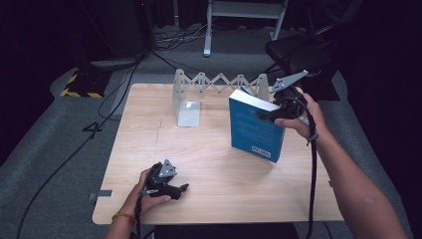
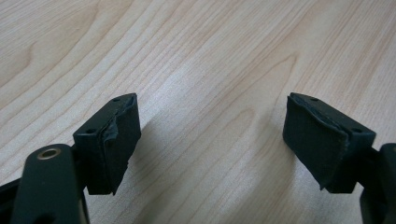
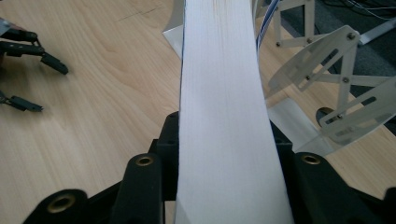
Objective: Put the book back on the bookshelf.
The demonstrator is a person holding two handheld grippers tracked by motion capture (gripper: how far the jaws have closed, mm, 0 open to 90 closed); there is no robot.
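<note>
Blue book (image 1: 256, 130) in right claw (image 1: 271, 113)

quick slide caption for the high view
Right gripper holds a blue book upright by the white folding rack; open left gripper rests on the wooden table.

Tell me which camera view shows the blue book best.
The high view. There the blue book shows whole: cover, white page edge, tilted with its lower corner at the table, clamped by the right gripper. The right gripper view gives just its white page edge between the jaws. The left gripper view looks at bare wood.
</note>
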